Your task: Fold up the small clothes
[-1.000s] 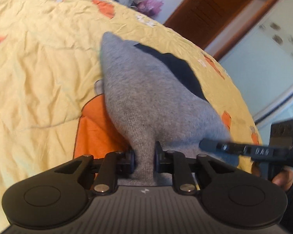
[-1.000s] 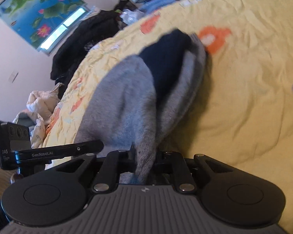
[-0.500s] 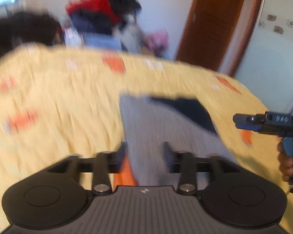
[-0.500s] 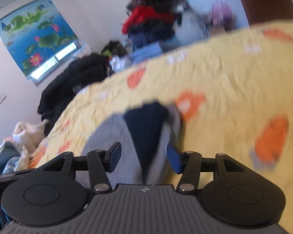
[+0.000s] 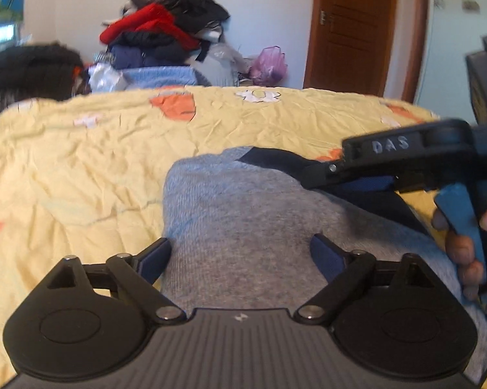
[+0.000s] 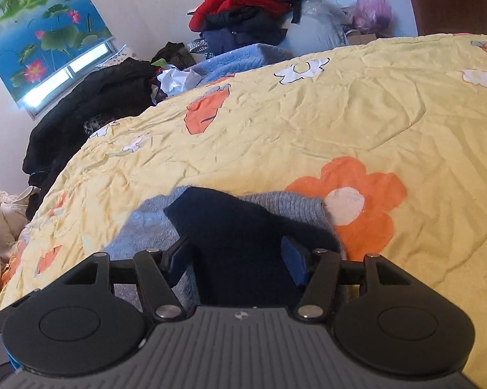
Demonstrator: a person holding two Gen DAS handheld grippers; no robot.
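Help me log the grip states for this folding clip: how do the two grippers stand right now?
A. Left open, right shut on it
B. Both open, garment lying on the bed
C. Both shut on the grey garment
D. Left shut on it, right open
B: the left gripper and right gripper both show spread jaws, with the grey garment lying unclamped on the yellow bedspread.

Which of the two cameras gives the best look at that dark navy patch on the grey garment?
The right wrist view: the navy patch lies centred between the open right claw. In the left wrist view, the other claw hides most of it, leaving only a navy strip.
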